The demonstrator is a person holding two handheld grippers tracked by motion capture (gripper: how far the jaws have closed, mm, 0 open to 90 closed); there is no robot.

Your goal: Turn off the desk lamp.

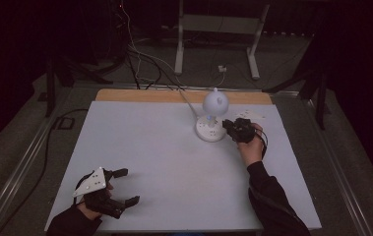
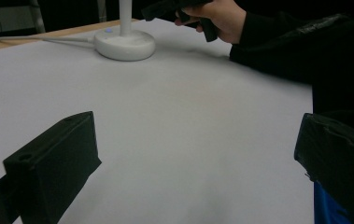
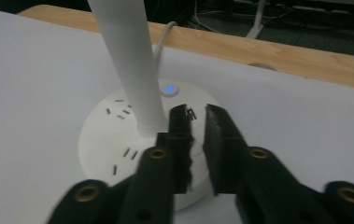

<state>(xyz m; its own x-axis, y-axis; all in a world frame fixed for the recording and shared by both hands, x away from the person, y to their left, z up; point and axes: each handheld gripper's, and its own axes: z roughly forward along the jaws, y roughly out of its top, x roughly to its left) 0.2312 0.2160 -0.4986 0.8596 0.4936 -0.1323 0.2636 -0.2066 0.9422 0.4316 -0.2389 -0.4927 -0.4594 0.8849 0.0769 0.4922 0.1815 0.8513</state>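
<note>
My left tongs [image 1: 123, 187] sit down at the near left corner of the desk [image 1: 139, 147], jaws spread wide with nothing between them, grey three-cornered plate on top. In the left gripper view it's just the two black jaws with bare white desk surface [image 2: 179, 121] between them, so they're released and not touching anything but air.

Further out on the right side, my right hand [image 1: 252, 147] reaches forward in a dark sleeve [image 1: 272, 201] and holds the right tongs [image 1: 229, 127] just beside the little white desk lamp [image 1: 212, 118]. From the right gripper view, the right tongs [image 3: 197, 116] are nearly clenched, only a thin gap between the jaws and nothing gripped in it. The tips hang over the lamp's round base [image 3: 114, 140], right next to the stem [image 3: 128, 60], and just short of the small button glowing blue [image 3: 169, 88] on the base. Can't tell if the tips actually touch the base or just float above it.

The lamp stands upright at the far middle-right of the desk, round head [image 1: 215, 102] on top, its white cord [image 1: 186, 101] running off the back edge over the wooden strip [image 1: 135, 95]. Beyond that there's dark floor with cables [image 1: 139, 59] and a white metal stand [image 1: 218, 34].
</note>
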